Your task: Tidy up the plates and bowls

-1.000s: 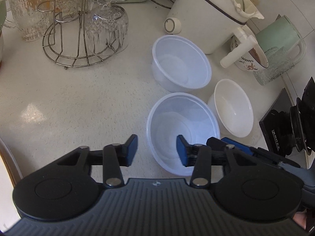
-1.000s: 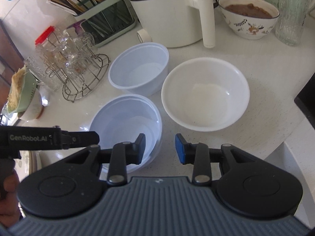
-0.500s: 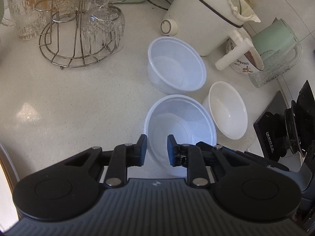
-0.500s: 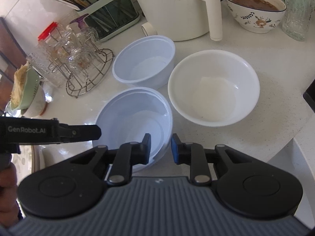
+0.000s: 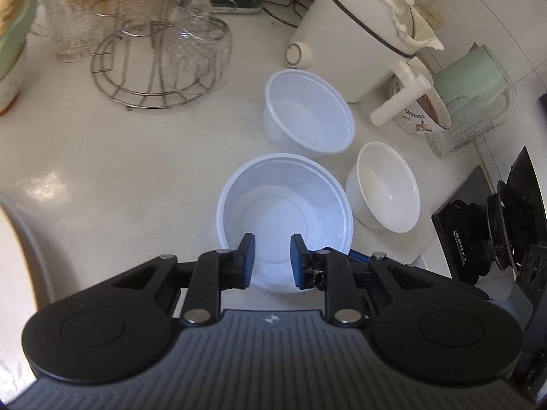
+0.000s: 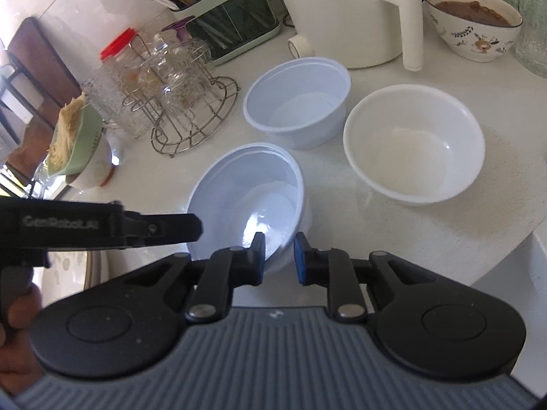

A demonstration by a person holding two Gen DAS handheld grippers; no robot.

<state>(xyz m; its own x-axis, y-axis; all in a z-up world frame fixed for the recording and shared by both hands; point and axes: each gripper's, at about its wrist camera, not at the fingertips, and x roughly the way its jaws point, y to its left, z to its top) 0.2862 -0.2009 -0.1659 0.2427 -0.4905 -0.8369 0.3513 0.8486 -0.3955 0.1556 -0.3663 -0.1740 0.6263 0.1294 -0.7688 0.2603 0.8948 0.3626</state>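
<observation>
1. Work area. We see 3 empty bowls on the white counter (image 5: 119, 157). The near clear bowl (image 5: 283, 201) sits at the near edge of the group. The far clear bowl (image 5: 307, 112) stands just behind it, and their rims are almost touching. The white bowl (image 5: 386, 188) stands to the right of the near clear bowl, close beside it. All 3 are upright.

2. Left gripper (image 5: 272, 259). Its jaws have just been closing and now stand narrow. The near left wall of the near clear bowl fills the gap between them. We cannot tell whether the pads press on the wall. In the right wrist view, 1 finger (image 6: 164, 227) of this gripper reaches the bowl's left rim, and a hand (image 6: 13, 324) holds its grip.

3. Right gripper (image 6: 278, 256). Its jaws have just been closing. They straddle the near right rim of the same bowl, with the left pad inside and the right pad outside. A sliver of counter shows between the wall and the right pad, so we read the fingers as not yet clamped.

4. Surroundings. A wire rack of glasses (image 5: 154, 68) stands far left. A white cooker (image 5: 348, 34) stands behind the far clear bowl.
</observation>
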